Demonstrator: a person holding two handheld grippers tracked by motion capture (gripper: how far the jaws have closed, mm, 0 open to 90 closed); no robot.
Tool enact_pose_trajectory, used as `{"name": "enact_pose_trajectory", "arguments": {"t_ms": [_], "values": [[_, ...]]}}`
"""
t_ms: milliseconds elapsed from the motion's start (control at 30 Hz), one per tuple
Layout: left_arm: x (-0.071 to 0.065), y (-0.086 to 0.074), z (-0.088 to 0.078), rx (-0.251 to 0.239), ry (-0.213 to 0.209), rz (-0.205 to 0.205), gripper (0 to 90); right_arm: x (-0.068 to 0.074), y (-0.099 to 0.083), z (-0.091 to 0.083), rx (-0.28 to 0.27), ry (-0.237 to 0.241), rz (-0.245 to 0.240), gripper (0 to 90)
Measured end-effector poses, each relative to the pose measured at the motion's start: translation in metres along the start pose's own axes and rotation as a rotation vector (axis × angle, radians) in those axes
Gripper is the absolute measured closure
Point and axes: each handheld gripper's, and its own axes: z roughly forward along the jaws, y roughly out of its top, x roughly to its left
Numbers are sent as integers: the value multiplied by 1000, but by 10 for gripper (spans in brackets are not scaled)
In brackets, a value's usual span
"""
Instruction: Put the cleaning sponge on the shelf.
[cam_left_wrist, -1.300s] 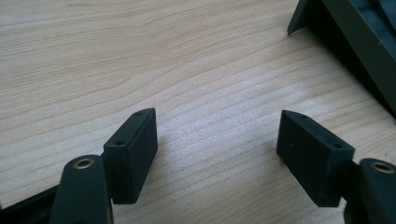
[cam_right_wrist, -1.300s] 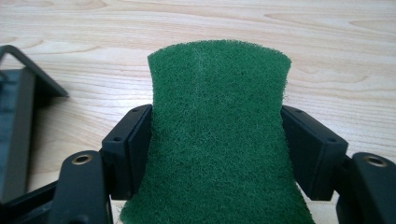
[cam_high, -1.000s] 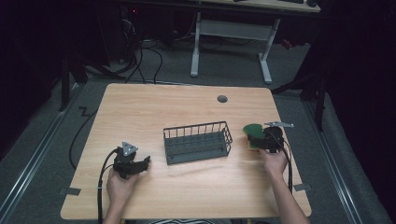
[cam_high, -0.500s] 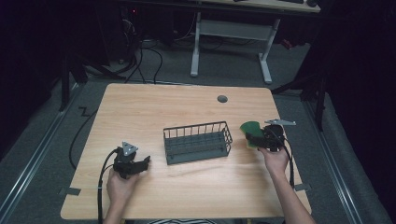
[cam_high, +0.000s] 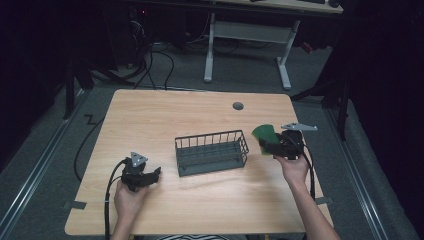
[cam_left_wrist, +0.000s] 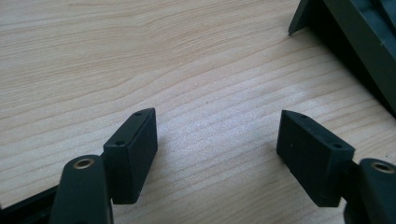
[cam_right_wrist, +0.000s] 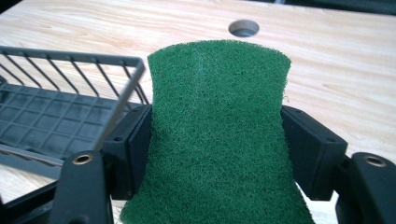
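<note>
So the right gripper (cam_high: 274, 146) had a green scouring pad (cam_right_wrist: 217, 135) pinched between its two black jaws, one jaw pressing in on each side edge. You could see the pad bowing a bit in the right gripper view, narrower at the waist where the jaws squeezed it and flaring out toward the far end. It was off the table, held up in the air just past the right end of the wire basket (cam_high: 212, 152), with the pad's free end leaning toward the basket. From that gripper's own camera the basket's top corner sat right next to the left jaw, and I couldn't tell whether they touched.

The left gripper (cam_left_wrist: 217, 144) was a different story: jaws spread wide with nothing between them, just bare wood grain under the gap. The person's left hand (cam_high: 129, 200) had it parked low over the table (cam_high: 150, 115) near the front left, well apart from the basket's left end, though a dark corner of the basket poked into the top right of the left gripper view.

The basket itself was a dark wire rack sitting about mid-table, nothing in it that I could see. Further back on the tabletop there was a round cable hole (cam_high: 238, 106).
</note>
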Motion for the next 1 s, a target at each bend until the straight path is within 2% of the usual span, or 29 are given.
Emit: {"name": "enact_pose_trajectory", "arguments": {"t_ms": [233, 400, 667, 1000], "values": [[0, 0, 0, 2, 0, 1, 296, 14, 14, -5, -16, 22, -38, 306], [0, 0, 0, 0, 1, 2, 296, 26, 20, -8, -40, 61, -61, 305], [0, 0, 0, 0, 2, 2, 296, 44, 32, -3, -47, 107, -97, 305], [0, 0, 0, 1, 2, 2, 295, 67, 44, 8, -36, 141, -145, 305]]}}
